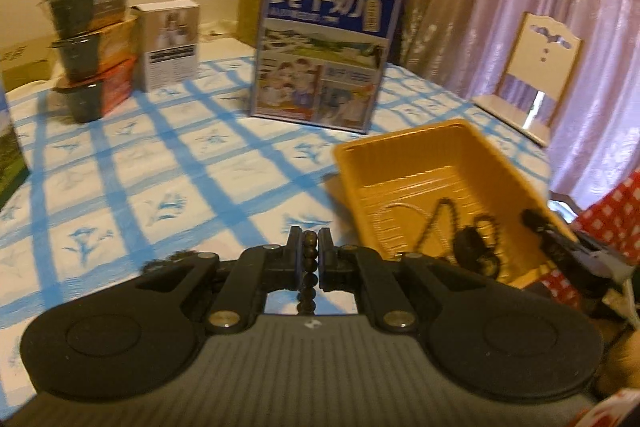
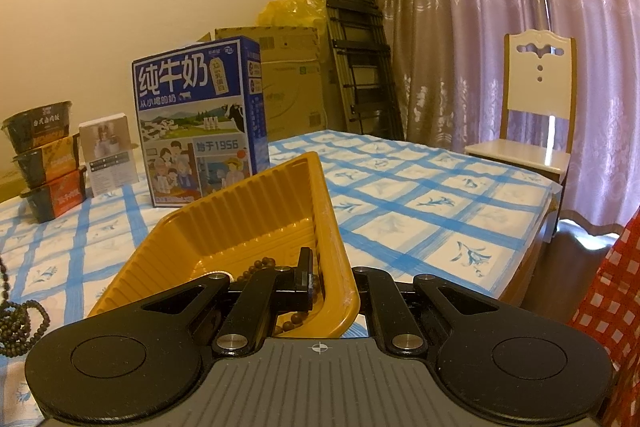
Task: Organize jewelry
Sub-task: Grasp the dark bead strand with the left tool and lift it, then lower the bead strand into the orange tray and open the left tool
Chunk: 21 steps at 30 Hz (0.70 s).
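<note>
Beads on a dark strand [image 1: 310, 269] run straight up between the fingers of the left gripper [image 1: 310, 247], whose jaws are pinched tight on them above a table covered in a blue-and-white checked cloth [image 1: 160, 163]. Just right of that gripper sits a yellow plastic tray [image 1: 404, 163] with ribbed walls, and inside it lie more dark bead strands [image 1: 444, 227] and a dark round piece that is too blurred to identify. The right gripper [image 2: 332, 277] grips the near right wall of the same tray, one finger [image 2: 306, 275] inside against the wall and the other outside and hidden behind it, jaws closed on the thin plastic rim; the tray looks tilted, its far end raised. A few brown beads [image 2: 256, 267] show inside the tray beside that inner finger. More coiled beads [image 2: 20, 323] lie on the cloth at the far left of the right wrist view. Behind the tray stands a blue milk carton box [image 2: 200, 123], with a small white box [image 2: 110, 153] and three stacked instant-food bowls [image 2: 46, 167] further left. A white chair [image 2: 536, 119] stands at the table's far corner before pink curtains [image 2: 480, 27].
</note>
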Motion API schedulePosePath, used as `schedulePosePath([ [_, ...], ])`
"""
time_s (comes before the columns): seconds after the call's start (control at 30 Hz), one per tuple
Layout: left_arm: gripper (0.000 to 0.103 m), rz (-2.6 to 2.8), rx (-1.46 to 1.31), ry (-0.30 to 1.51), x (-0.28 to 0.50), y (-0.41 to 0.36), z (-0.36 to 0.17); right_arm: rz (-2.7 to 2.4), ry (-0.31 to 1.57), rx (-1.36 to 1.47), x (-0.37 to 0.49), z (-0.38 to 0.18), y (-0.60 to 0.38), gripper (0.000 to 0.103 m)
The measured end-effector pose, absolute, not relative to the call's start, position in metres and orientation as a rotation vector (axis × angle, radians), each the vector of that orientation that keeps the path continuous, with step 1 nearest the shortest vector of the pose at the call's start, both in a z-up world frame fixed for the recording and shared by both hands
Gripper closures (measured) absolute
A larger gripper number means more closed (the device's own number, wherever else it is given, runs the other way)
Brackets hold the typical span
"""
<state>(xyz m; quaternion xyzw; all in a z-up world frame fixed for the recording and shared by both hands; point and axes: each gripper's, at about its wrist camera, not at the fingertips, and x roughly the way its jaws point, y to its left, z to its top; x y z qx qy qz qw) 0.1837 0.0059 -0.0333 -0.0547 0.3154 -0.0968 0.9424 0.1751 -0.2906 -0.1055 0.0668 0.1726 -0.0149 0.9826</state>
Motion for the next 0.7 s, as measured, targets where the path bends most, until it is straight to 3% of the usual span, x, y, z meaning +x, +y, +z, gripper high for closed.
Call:
schedulePosePath([
  [0.7, 0.097, -0.511, -0.305, 0.679, 0.219, -0.104, -0.031, -0.016, 0.337, 0.132, 0.174, -0.102, -0.283, 0.096],
])
